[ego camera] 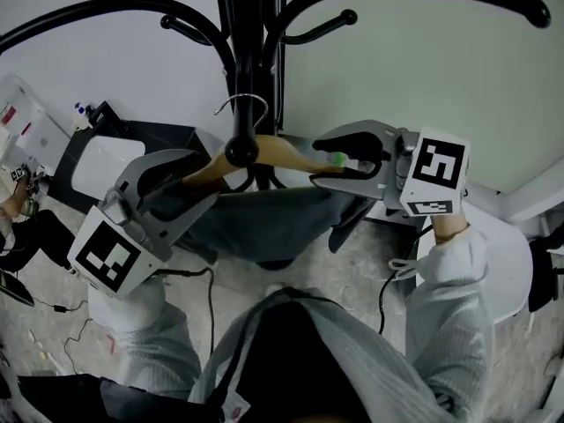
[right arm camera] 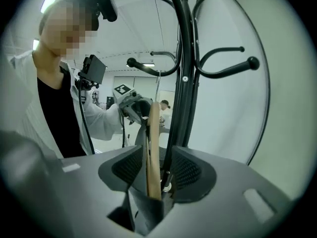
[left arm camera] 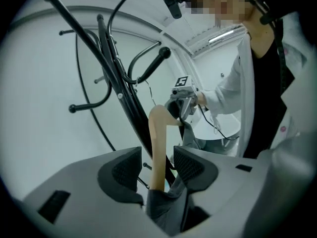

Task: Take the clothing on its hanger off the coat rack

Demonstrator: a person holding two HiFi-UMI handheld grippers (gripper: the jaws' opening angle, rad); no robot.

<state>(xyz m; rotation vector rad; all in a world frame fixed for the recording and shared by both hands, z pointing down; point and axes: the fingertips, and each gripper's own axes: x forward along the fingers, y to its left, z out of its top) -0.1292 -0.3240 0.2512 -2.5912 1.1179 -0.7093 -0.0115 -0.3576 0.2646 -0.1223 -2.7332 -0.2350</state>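
Checking the key relation first: the hanger (ego camera: 280, 153) lies with its long axis running side to side across the head view. One end sits between the jaws of the left gripper (ego camera: 181, 190) and the other between the jaws of the right gripper (ego camera: 340, 159). Neither hand is nearer, since each is at its own end.

Both grippers stand wide. In each gripper view the wooden arm and a fold of the grey clothing (ego camera: 264, 223) sit in the gap, clear of the pads (so, in my judgement, no grasp is in force).

The hanger is still on the coat rack (ego camera: 251, 33), with its wire hook (ego camera: 240, 104) close against the pole, above a black-knobbed peg (ego camera: 240, 151). Whether the hook bears on that peg cannot be told.

Lifting off would call for both jaws to close on the ends, then an even rise to clear the hook.

Count: one hanger, one garment, one rack, two grippers.
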